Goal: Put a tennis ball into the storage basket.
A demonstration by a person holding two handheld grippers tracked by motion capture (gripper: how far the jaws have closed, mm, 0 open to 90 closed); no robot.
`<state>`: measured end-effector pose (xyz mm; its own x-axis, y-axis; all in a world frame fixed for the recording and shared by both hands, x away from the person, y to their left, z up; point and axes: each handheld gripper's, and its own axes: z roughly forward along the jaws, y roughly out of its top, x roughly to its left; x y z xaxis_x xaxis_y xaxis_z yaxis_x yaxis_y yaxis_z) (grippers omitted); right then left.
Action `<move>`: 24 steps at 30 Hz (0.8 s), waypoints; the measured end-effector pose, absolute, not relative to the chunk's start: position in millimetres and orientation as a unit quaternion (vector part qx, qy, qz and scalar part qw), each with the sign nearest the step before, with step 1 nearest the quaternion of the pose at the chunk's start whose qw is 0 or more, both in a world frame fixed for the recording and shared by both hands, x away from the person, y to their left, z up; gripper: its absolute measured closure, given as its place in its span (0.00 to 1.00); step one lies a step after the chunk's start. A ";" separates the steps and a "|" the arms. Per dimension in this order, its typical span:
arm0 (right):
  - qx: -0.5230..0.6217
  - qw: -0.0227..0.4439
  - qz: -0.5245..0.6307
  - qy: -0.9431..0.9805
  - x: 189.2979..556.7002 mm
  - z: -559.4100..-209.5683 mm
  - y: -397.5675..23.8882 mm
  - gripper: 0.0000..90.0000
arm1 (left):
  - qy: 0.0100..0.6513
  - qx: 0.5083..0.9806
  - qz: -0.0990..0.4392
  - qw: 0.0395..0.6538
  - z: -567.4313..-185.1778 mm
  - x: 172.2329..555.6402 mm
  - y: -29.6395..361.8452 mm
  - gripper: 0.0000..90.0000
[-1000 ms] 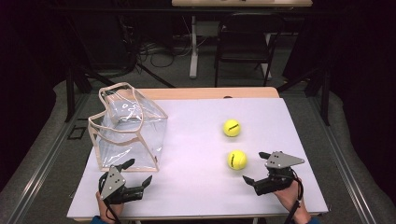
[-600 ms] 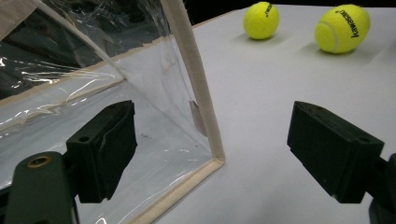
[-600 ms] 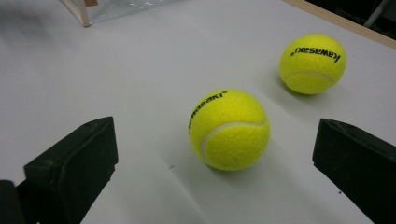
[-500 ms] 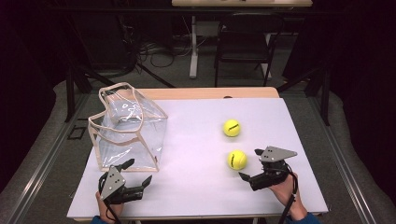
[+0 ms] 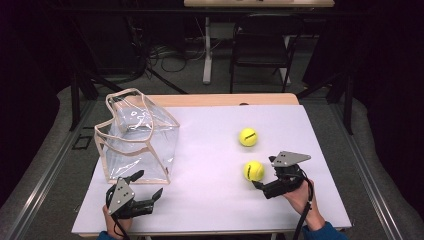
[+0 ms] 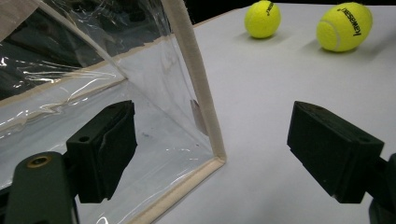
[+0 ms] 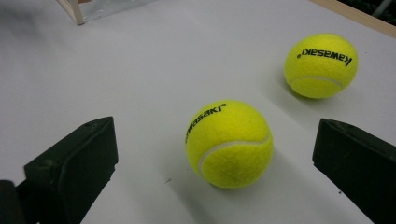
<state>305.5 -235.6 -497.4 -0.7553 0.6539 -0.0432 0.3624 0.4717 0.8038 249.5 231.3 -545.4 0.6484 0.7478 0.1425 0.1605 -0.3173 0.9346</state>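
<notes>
Right hand-held gripper (image 5: 260, 186) sits low over the tabletop (image 5: 210, 200), jaws spread wide and holding nothing, with the near ball (image 5: 253, 170) just ahead of it, lined up with the gap between them and not touching either. A second ball (image 5: 248, 136) lies farther out beyond the first. Left hand-held gripper (image 5: 148, 190) is also spread and empty, pointed at the corner of the clear bag (image 5: 137, 140) just ahead.

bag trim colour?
Beige trim edging the clear bag, clearest in the left gripper view.
</notes>
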 end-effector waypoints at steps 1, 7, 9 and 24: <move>0.301 0.175 0.415 0.840 306.3 -497.3 -234.7 0.00 | 0.300 0.756 0.293 0.502 -545.4 249.4 231.4 0.18; 0.300 0.171 0.408 0.845 309.7 -497.2 -229.6 0.00 | 0.298 0.757 0.292 0.503 -545.3 249.1 231.4 0.18; 0.300 0.167 0.406 0.847 312.3 -497.2 -227.6 0.00 | 0.298 0.757 0.292 0.503 -545.4 249.2 231.5 0.18; 0.307 0.144 0.388 0.857 326.7 -502.8 -220.6 0.00 | 0.296 0.758 0.292 0.503 -545.4 249.0 230.7 0.18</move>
